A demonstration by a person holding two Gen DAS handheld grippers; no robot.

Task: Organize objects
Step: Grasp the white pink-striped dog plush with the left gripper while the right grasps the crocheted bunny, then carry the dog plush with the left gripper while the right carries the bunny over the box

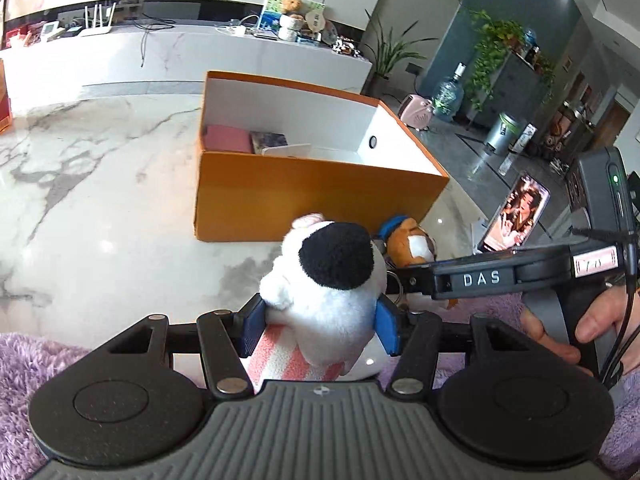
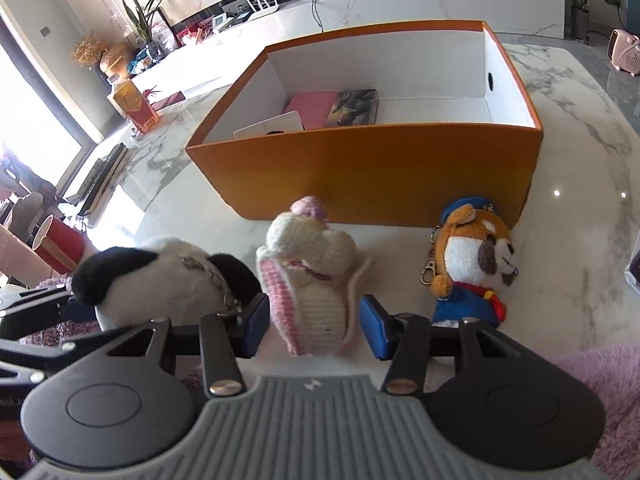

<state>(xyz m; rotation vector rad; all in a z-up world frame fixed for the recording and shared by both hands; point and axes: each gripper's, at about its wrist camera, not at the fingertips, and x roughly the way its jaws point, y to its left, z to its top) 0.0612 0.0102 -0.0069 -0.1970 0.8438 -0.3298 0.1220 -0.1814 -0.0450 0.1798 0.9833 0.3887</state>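
Your room first: white marble table (image 1: 100,168) fills left and centre of both views, glossy, grey veins, window glare at the left of the right wrist view. Behind it, along the top, a long white marble console (image 1: 180,52) with a router (image 1: 98,24), cables and clutter. Grey floor at upper right of the left view, with potted plants (image 1: 496,52), a water jug (image 1: 448,96) and a bin (image 1: 505,133).

Orange box (image 2: 380,172) sits mid-frame on the table, open top, white inside. At its left end lie a pink case (image 2: 314,108), a dark book (image 2: 354,108) and a white flat item (image 2: 272,126).

A phone (image 1: 516,212) stands propped at the right of the left view.

Your left gripper (image 1: 320,328) is clamped on the panda plush (image 1: 332,280), held in front of the box. Your right gripper (image 2: 314,326) straddles the knitted bunny (image 2: 312,280) on the table; left pad touching, right pad looks clear, so not clamped. The dog keychain plush (image 2: 472,268) lies lower right, just beside the box.
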